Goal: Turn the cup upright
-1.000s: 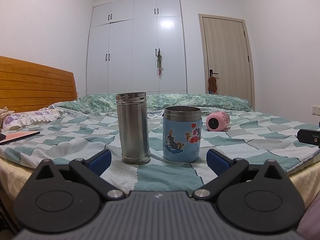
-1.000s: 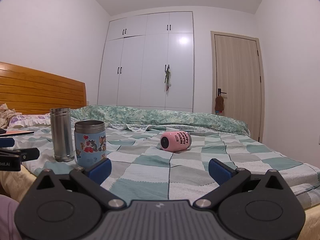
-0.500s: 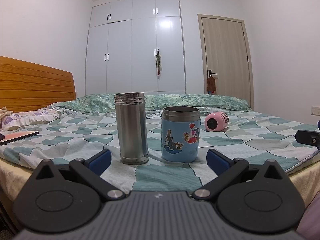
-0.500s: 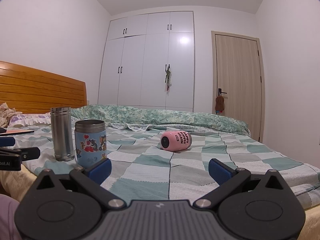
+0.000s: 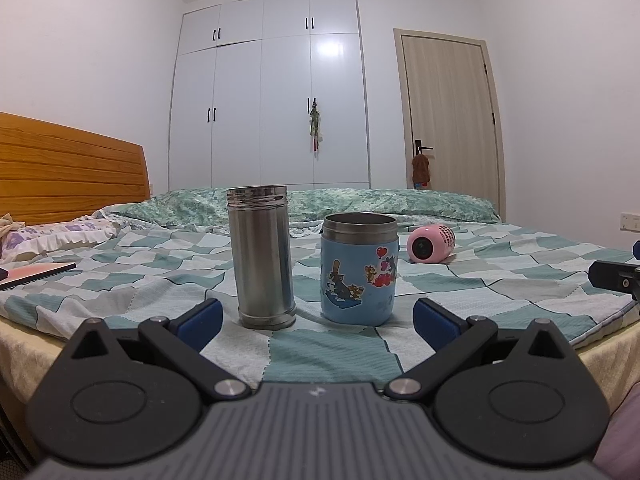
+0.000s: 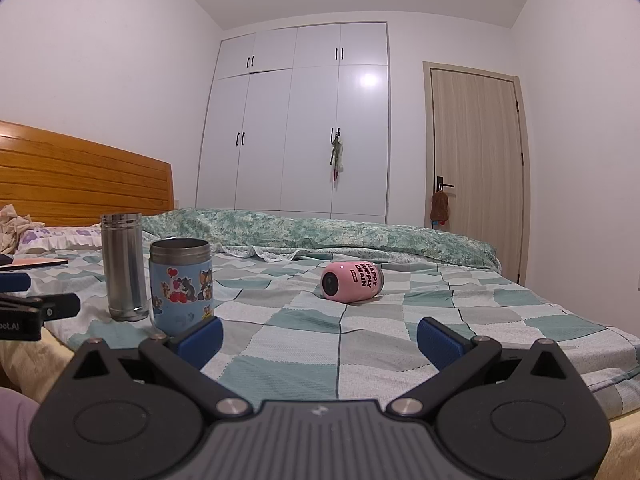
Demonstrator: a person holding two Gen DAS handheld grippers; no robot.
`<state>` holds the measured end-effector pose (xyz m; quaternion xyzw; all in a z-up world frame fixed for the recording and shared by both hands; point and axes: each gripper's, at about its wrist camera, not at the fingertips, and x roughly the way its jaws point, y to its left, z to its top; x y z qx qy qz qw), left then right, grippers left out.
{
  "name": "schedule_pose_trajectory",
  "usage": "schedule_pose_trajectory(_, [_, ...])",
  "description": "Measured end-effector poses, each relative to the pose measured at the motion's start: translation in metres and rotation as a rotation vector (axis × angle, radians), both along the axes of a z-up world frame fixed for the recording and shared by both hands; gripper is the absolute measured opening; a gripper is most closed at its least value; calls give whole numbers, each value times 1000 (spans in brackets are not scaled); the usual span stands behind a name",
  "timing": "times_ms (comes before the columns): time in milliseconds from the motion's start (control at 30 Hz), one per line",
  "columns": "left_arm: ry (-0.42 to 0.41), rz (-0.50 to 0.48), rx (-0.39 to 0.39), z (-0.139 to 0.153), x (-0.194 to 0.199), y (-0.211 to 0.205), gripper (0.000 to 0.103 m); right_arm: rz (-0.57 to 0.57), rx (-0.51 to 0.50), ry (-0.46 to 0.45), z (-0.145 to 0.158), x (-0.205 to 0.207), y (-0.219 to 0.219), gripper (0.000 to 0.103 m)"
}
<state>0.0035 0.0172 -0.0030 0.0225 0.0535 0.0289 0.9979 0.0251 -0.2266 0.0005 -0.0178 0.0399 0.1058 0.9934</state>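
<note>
Pink cup [image 6: 352, 281] lies sideways mid-frame on the bed [image 6: 380, 344]; right gripper [image 6: 320, 340], jaws released, must reach it.

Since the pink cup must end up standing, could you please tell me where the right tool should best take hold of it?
Probably across the round body of the pink cup, near its middle, coming from the near side with the right tool. It lies on its side on the bed, one round end facing the camera, so the curved sides are free.
</note>
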Motion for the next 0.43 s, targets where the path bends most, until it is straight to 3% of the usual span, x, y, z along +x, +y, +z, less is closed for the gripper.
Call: schedule_pose_trajectory(433, [-15,-8,-5,0,-1,3,103,0,-1,0,0,0,0,103])
